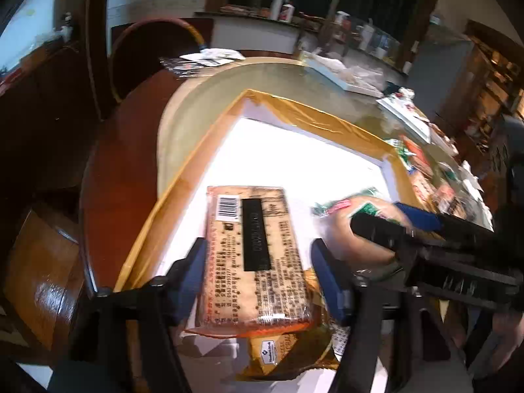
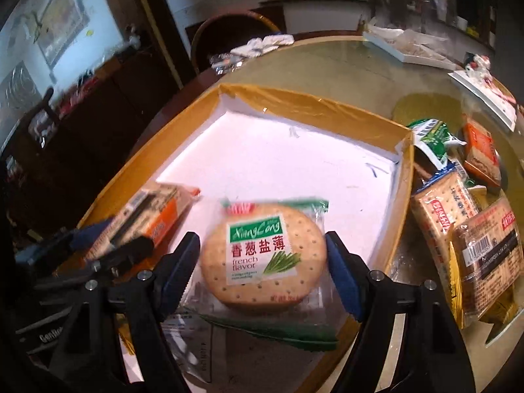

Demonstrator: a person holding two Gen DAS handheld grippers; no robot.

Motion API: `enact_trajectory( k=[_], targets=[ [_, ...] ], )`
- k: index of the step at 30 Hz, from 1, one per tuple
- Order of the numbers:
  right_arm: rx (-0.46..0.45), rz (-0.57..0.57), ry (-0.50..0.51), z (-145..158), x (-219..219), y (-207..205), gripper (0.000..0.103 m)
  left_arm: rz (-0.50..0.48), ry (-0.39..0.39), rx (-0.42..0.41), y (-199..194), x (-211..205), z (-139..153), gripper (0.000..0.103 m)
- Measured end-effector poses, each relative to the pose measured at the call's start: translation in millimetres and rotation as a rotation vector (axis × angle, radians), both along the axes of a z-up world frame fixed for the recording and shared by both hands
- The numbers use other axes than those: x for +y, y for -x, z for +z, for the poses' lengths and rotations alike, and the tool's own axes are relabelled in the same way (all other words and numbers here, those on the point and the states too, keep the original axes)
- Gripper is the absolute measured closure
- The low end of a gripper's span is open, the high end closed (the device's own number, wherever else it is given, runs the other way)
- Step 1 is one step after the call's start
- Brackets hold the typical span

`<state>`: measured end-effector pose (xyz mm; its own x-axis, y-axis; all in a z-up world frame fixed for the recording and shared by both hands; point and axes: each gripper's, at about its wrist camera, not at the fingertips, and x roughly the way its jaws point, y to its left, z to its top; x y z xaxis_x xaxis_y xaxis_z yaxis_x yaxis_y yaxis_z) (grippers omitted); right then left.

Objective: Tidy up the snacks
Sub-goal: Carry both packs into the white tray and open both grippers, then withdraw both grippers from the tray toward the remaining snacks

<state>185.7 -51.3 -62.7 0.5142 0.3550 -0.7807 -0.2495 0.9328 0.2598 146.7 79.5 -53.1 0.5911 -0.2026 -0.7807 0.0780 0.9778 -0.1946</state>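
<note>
A white tray with a yellow-taped rim (image 1: pixel 294 111) (image 2: pixel 311 101) lies on the round glass-topped table. In the left wrist view a rectangular tan cracker packet (image 1: pixel 255 249), barcode side up, rests on the tray's near part. My left gripper (image 1: pixel 258 245) is open, and its blue pads stand just off the packet's long sides. In the right wrist view my right gripper (image 2: pixel 262 239) is shut on a round "french flavor" cracker packet (image 2: pixel 262 255), held low over the tray floor beside the rectangular packet (image 2: pixel 157 209). The right gripper (image 1: pixel 393 226) also shows at the right of the left wrist view.
Several more snack packets (image 2: pixel 458 213) lie heaped on the glass right of the tray. A yellow packet (image 1: pixel 278 353) sits under the rectangular one at the tray's near edge. Flat white trays (image 2: pixel 409 49) and wrappers stand at the table's far side, with a chair (image 2: pixel 229 32) behind.
</note>
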Motion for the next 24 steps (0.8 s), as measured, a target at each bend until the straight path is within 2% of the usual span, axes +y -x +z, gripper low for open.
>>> enact_trajectory(
  k=[2,4,6,7,9,12,15,19,24],
  targets=[
    [-0.012,-0.042,-0.037,3.6,-8.0,-0.4,0.022,0.008,-0.004,-0.018,3.1,-1.3,3.1,0.018],
    [-0.03,-0.079,-0.074,7.9,-15.9,0.6,0.022,0.028,-0.008,-0.041,4.2,-2.0,2.5,0.018],
    [-0.04,-0.1,-0.105,11.5,-21.7,2.0,0.022,0.025,-0.029,0.01,0.6,-3.4,-1.2,0.018],
    [-0.042,-0.115,-0.129,13.3,-26.3,3.4,0.022,0.031,-0.026,0.006,2.3,-1.8,0.9,0.018],
    [-0.046,-0.138,-0.168,16.3,-34.6,6.3,0.022,0.061,0.009,-0.03,9.9,3.8,7.2,0.018],
    [-0.07,-0.157,-0.227,22.2,-47.3,15.5,0.022,0.087,0.05,-0.037,16.7,7.9,12.4,0.018],
    [-0.072,-0.172,-0.28,27.0,-61.2,24.2,0.022,0.115,0.088,-0.111,31.9,6.2,27.5,0.018],
    [-0.097,-0.21,-0.291,35.1,-82.5,39.0,0.022,0.103,0.122,-0.178,47.5,-6.2,45.6,0.018],
    [-0.051,-0.251,-0.368,31.7,-109.3,46.6,0.022,0.066,0.093,-0.178,52.4,-30.0,52.1,0.018]
  ],
)
